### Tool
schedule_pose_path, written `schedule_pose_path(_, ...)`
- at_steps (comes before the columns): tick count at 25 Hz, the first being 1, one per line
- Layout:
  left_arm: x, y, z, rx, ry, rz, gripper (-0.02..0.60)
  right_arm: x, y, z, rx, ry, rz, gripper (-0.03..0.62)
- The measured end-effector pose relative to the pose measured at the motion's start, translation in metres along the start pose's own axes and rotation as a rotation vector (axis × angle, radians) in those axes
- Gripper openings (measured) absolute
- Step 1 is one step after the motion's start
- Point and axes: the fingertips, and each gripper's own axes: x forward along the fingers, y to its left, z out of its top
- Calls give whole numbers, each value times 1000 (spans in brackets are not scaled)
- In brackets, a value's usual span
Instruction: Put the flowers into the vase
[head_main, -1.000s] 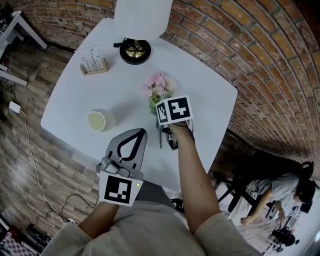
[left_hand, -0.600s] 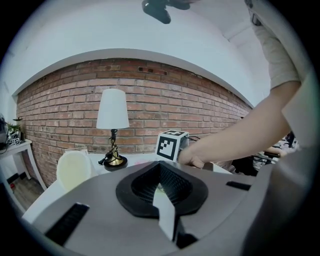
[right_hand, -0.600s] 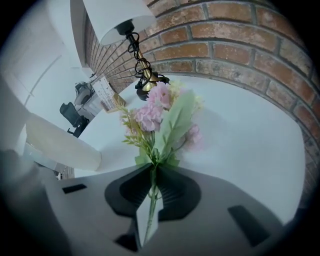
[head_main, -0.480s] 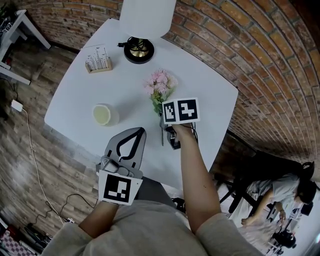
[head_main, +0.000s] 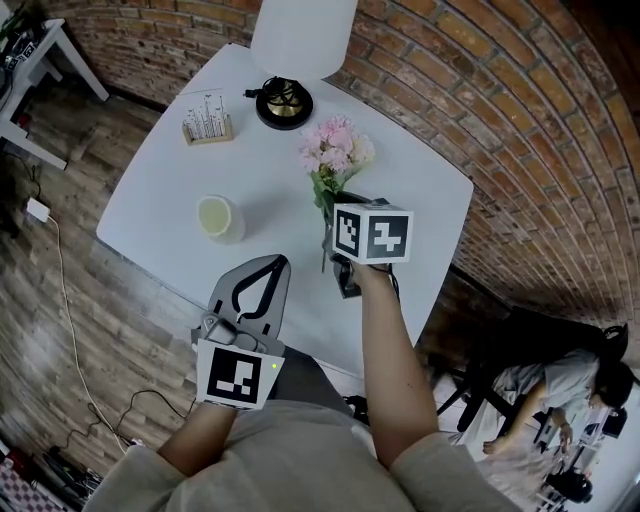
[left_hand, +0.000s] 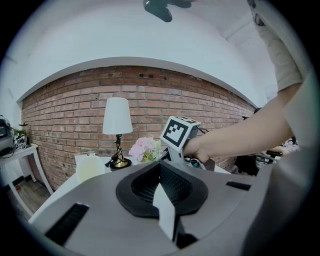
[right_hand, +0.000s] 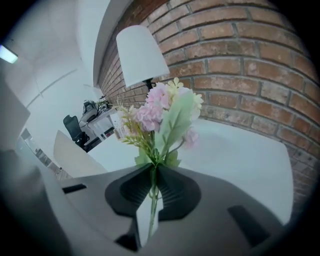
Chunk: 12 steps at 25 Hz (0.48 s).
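Card stand: far left corner of the white desk, upright.

Vase: pale, round, upright on the desk, nearer than the card stand and to the left of centre. Nothing in it.

Left tongs: near edge of the desk, to the near right of the vase and apart from it. The jaws were closed tip to tip with nothing between them. They pointed toward the far side.

Lamp: far edge of the desk, white shade over a dark round base, just right of the card stand.

Flowers: pink blooms with green leaves, right of the vase and well apart from it, the heads leaning toward the lamp base. The stems ran back into the right tongs. Those jaws had just been closing and were clamped on the stems, with the leaves fanning out just past the tips. Could not tell whether the stem ends touched the desk.

Brick wall: behind the desk on the far and right sides.
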Motion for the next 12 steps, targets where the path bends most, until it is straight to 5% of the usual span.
schedule_pose_path(12,-25,-1,12,2,-34,34,3,-39,21,39,-52,-227,-51,32)
